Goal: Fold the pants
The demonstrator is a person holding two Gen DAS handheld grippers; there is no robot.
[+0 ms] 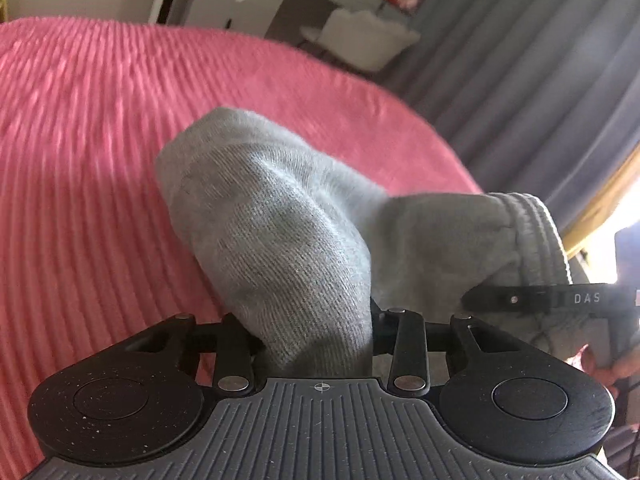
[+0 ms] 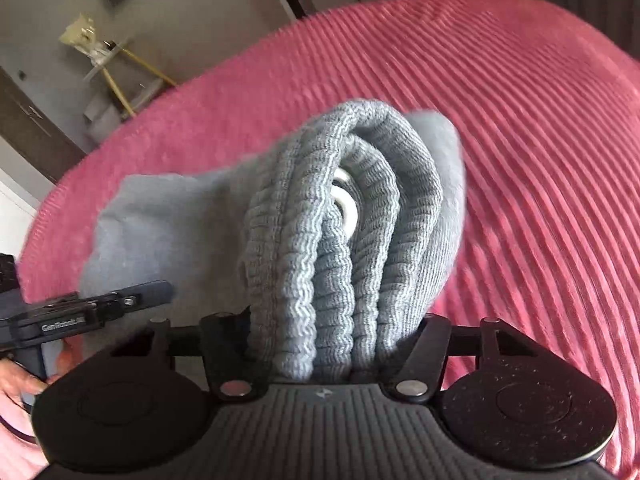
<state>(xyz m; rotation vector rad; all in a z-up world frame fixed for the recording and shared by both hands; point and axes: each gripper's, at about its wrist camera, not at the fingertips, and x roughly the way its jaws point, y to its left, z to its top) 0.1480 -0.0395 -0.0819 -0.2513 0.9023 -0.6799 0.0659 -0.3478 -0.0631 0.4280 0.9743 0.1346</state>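
Both grippers, left gripper (image 1: 320,344) and right gripper (image 2: 332,356), are pinching bunched grey pants (image 1: 280,216) above the pink bedspread (image 1: 80,160), apparently mid-fold, with laying flat remaining.

We cannot see the fingertips of the left claw (image 1: 316,320): the grey pants (image 1: 280,220) bunch over them. The same goes for the right claw (image 2: 332,340), buried under the folded waistband (image 2: 320,240). The pink bed cover (image 1: 100,160) is smeared by blur and runs off the picture's edges. Of the other claw, only a dark strip shows at the frame's side. A hand (image 2: 20,384) is cut off at the left edge. The furniture behind the bed is too blurred for us to name.
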